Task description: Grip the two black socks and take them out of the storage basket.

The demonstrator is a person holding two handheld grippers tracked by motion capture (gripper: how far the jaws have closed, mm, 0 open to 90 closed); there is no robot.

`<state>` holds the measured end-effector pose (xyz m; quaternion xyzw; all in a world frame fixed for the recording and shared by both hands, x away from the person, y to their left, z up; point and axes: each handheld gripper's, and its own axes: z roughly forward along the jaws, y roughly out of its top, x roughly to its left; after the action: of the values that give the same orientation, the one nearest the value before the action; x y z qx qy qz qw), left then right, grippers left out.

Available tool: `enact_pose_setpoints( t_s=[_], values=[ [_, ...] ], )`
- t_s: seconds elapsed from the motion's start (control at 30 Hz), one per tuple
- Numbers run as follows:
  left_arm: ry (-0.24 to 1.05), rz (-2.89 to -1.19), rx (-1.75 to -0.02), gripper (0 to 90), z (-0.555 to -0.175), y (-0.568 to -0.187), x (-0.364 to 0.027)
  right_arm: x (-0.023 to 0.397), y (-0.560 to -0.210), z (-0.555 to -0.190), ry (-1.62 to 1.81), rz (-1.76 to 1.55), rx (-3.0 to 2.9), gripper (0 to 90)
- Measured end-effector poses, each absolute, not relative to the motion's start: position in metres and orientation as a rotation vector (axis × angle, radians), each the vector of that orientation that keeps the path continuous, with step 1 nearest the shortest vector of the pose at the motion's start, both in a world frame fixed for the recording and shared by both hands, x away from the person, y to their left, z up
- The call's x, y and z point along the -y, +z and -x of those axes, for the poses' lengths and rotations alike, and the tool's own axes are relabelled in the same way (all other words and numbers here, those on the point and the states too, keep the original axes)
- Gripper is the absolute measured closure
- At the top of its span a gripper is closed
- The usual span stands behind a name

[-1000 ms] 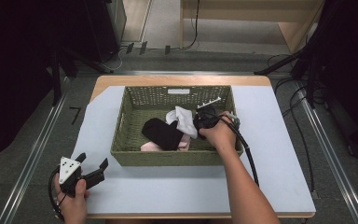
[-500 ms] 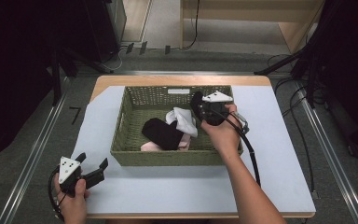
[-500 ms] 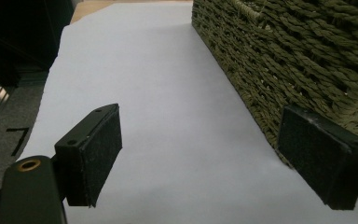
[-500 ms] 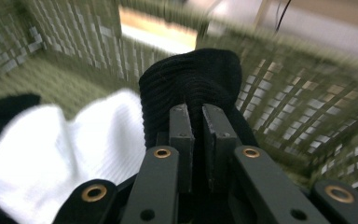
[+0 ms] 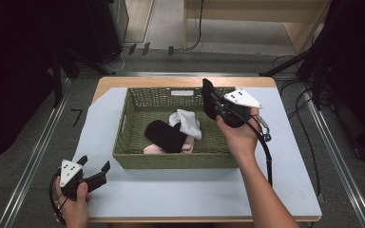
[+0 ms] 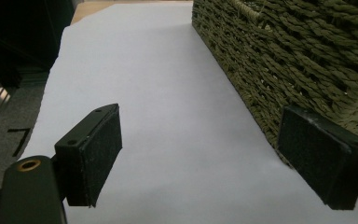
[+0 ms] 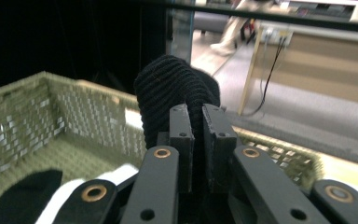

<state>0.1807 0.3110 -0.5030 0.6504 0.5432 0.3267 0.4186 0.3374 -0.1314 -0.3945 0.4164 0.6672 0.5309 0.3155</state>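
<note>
- High view: right gripper (image 5: 212, 102) above basket (image 5: 171, 160), near its far right corner.
- Jaws clamped on black sock (image 5: 208, 97); sock sticks out past the tips, clear of the basket floor.
- Right gripper view: sock (image 7: 175, 91) pinched between the pads, bulging beyond them.
- Left gripper (image 5: 95, 172) on white sheet (image 5: 171, 190) by the basket's near left corner, jaws apart, nothing between them.
</note>
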Motion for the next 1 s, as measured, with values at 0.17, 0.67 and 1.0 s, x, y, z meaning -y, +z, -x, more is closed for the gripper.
enact_pose_setpoints(
  t_s=[0.17,0.67,1.0],
  values=[
    [0.820,-1.632,-1.361,15.4,-0.181,-0.503,-0.311,0.141,-0.386,-0.332,1.446,-1.060,-1.673,84.0],
    [0.819,-1.631,-1.359,15.4,-0.180,-0.503,-0.311,0.184,-0.360,-0.321,1.455,-1.056,-1.473,84.0],
    [0.827,-1.636,-1.356,15.4,-0.180,-0.503,-0.311,0.237,-0.373,-0.312,1.364,-1.127,-1.401,84.0]
  ],
)
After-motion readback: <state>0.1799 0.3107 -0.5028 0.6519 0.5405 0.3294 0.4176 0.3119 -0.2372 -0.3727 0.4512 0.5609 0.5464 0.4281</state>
